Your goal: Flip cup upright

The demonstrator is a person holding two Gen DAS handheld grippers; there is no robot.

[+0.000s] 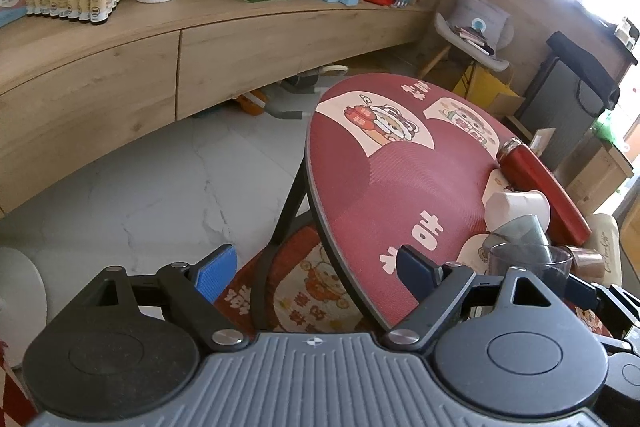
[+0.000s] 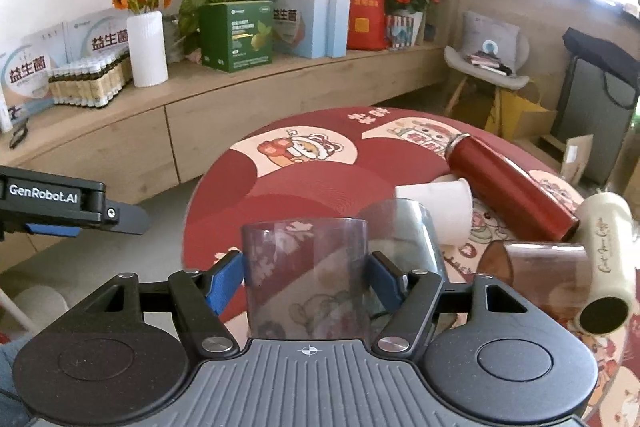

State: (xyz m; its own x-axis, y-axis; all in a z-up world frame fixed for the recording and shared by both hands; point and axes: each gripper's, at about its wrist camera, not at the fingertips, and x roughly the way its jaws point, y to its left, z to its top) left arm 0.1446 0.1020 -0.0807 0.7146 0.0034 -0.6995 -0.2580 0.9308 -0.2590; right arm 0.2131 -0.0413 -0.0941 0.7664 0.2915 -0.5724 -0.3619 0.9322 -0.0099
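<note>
My right gripper (image 2: 306, 281) is shut on a clear grey-tinted plastic cup (image 2: 306, 267), held upright with its mouth up, above the near edge of the round red table (image 2: 320, 179). The same cup shows at the right of the left wrist view (image 1: 532, 259). My left gripper (image 1: 316, 267) is open and empty, off the table's left edge above the floor; its body shows at the left of the right wrist view (image 2: 60, 203). Other cups lie on their sides: a white one (image 2: 440, 207), a clear one (image 2: 404, 227), a brown one (image 2: 536, 267) and a cream mug (image 2: 608, 259).
A red thermos (image 2: 508, 187) lies on its side behind the cups. A long wooden shelf (image 2: 200, 115) with boxes, small bottles, a white vase and flowers runs along the back wall. A chair (image 2: 484, 75) and bags stand at the right.
</note>
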